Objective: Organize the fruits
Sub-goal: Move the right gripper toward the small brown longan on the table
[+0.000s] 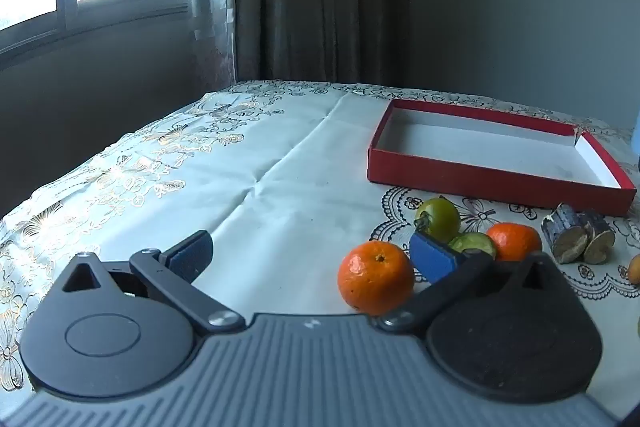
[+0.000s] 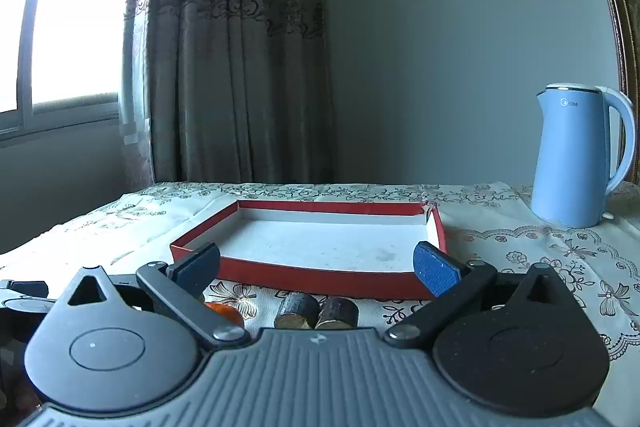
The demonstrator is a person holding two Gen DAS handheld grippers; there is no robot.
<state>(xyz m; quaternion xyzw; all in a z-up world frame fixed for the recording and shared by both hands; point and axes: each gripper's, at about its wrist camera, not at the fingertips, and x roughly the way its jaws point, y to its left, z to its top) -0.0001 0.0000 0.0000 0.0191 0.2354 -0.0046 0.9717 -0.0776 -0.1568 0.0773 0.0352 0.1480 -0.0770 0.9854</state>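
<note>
The left gripper (image 1: 312,251) is hovering with jaws apart beside a near orange (image 1: 375,277). The right gripper (image 2: 316,265) is also standing wide, holding nothing, before the red box (image 2: 280,277). Under it, perhaps two cut cane pieces (image 2: 316,311) are lying.

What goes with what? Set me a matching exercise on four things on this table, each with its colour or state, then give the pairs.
Things:
1. box
2. kettle
3. nearest orange
4. cane pieces

Colour or state:
a. pale blue, standing upright
b. dark bark, lying side by side
c. red walls, nothing inside
d. round, bright peel

Pairs: 1-c, 2-a, 3-d, 4-b.
</note>
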